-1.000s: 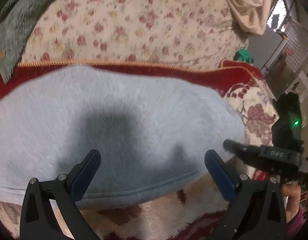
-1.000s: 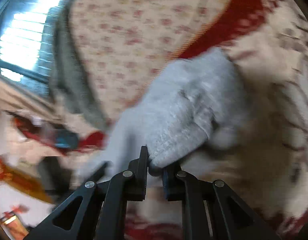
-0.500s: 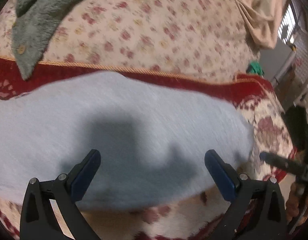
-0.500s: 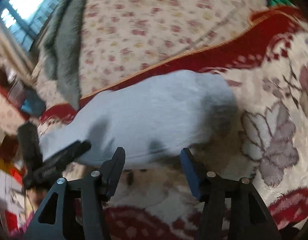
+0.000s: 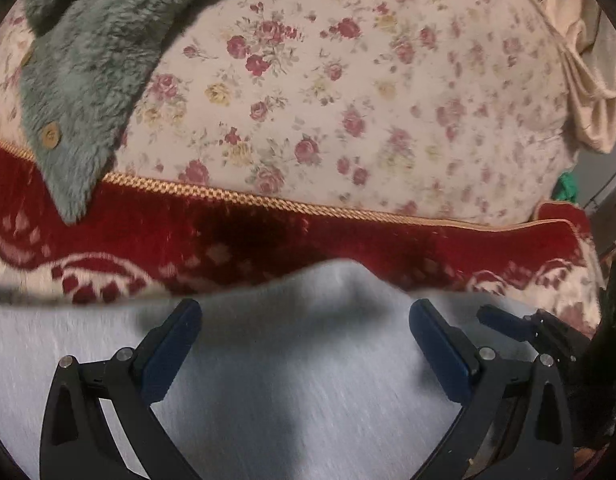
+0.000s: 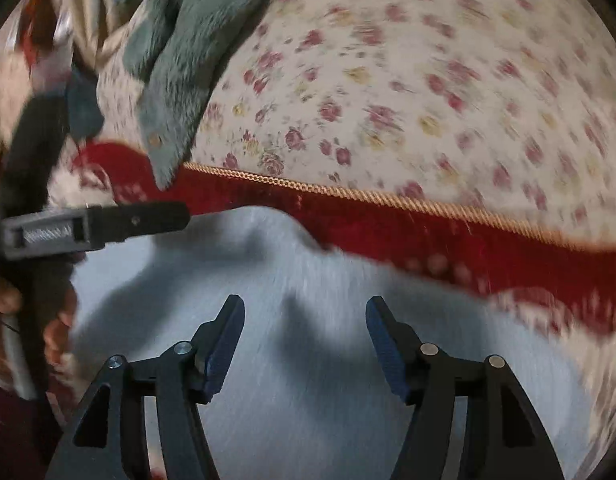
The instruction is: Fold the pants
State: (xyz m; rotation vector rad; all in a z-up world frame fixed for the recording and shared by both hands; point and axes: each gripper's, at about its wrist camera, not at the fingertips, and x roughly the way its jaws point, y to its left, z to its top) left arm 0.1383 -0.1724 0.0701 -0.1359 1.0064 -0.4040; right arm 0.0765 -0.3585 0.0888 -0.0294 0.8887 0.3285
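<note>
Both your left gripper (image 5: 303, 344) and right gripper (image 6: 305, 340) hover fingers spread, empty, over the pants (image 5: 308, 380); mid-fold, grab an edge next.

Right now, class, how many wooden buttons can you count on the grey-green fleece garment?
1. A single wooden button sits near the pointed lower corner of the fleece garment, just above the gold trim. More buttons may be hidden in its folds or out of frame.

The right gripper (image 6: 305, 318) has let go of the pants (image 6: 308, 360), jaws now spread. Both grippers have moved forward over the cloth.
</note>
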